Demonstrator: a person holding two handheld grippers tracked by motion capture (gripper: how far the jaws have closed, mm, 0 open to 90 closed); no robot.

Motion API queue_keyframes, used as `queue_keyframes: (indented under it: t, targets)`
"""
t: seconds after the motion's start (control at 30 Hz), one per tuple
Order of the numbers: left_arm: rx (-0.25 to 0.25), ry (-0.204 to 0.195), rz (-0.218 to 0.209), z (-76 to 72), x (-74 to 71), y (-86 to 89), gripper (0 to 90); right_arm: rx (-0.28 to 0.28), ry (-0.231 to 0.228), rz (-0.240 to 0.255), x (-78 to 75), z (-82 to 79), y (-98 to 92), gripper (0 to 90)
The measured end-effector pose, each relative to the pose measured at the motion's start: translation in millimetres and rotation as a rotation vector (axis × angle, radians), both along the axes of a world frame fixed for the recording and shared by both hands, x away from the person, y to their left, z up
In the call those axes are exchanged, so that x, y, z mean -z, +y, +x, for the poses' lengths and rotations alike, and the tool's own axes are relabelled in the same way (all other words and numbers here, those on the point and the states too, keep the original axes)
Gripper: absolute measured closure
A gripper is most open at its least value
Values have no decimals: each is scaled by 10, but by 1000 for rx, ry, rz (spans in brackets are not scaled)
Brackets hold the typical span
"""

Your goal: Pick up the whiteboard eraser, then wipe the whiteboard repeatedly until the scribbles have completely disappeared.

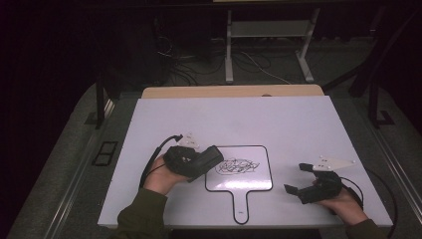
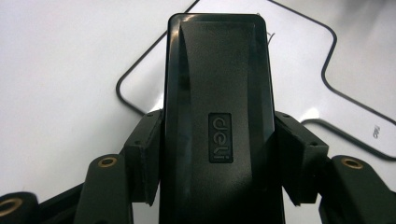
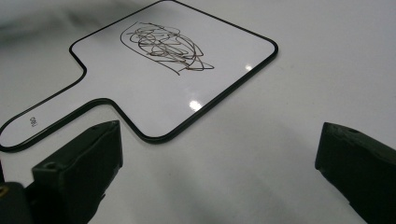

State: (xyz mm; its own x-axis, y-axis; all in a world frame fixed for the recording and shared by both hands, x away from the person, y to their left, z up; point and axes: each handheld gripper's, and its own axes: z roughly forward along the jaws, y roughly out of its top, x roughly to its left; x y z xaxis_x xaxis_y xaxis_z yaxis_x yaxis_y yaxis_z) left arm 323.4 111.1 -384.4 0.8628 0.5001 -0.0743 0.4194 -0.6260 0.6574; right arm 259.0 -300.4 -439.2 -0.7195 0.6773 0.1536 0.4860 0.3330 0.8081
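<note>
In the left gripper view, the black eraser (image 2: pixel 219 121) ran off the bottom edge and hid the scribble behind it. In the right gripper view, the paddle whiteboard's (image 3: pixel 154 88) handle was cut at the left edge, its tiny print unreadable.

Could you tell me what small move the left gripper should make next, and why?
Probably carry the eraser onto the scribble and lower it. The left gripper is shut on it at the handheld whiteboard's left edge, and the marks look unwiped.
</note>
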Motion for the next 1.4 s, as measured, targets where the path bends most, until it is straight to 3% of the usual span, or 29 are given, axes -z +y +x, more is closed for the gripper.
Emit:
queue_keyframes:
  t: [0.37, 0.63, 0.73, 0.9, 1.17, 1.4]
  targets:
    - [42, -24, 16, 207, 27, -344, 390, 4, 4, 6, 5, 1, -16, 0]
    - [51, -5, 17, 392, 117, -530, 390, 0, 6, 8, 11, 15, -14, 0]
    - [71, -3, 36, 449, 165, -598, 391, -4, 8, 4, 17, 13, -6, 0]
    - [76, 9, 49, 507, 260, -686, 391, -5, 15, 9, 23, 16, -4, 0]
    - [96, 32, 114, 553, 396, -775, 391, -12, 12, 3, 29, 15, -2, 0]
    - [101, 31, 128, 555, 439, -813, 390, -12, 11, 1, 30, 15, -4, 0]
